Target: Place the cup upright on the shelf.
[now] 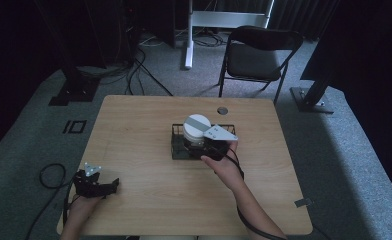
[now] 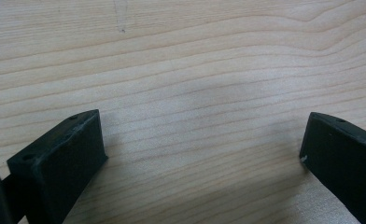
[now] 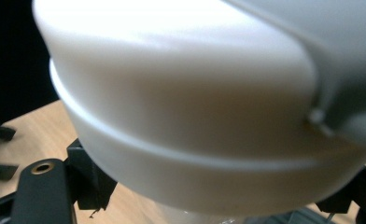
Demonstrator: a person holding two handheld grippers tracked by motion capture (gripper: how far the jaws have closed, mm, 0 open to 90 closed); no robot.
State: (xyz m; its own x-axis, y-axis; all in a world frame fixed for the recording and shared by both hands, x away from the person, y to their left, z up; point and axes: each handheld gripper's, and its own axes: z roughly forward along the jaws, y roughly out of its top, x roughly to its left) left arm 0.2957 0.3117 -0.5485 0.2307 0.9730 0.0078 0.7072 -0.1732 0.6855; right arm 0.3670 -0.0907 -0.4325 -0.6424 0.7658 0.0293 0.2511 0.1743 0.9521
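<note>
Grey carpet is stretching around a wooden table (image 1: pixel 134 150), with a black folding chair (image 1: pixel 256 55) standing beyond its far edge and dark cables trailing over the floor to one side. At the table's middle a black wire basket (image 1: pixel 176 145) is sitting, and a white container (image 1: pixel 196 129) with a grey band across its lid is standing inside it. The person's right hand (image 1: pixel 226 167) is holding the right gripper (image 1: pixel 204 145) up against that container, the grey three-cornered plate lying just over its near edge. In the right gripper view the white container (image 3: pixel 190 116) is looming huge just ahead of the jaws, its ridged body sitting between the two black tips, which are showing at either side beneath it; whether they are pressing on it or just standing beside it I cannot tell. Well apart from all this, near the table's front corner, the left gripper (image 1: pixel 100 186) is lying low in the left hand (image 1: pixel 81 205). Its jaws are standing wide apart, with bare wood grain between them and ahead of them.
</note>
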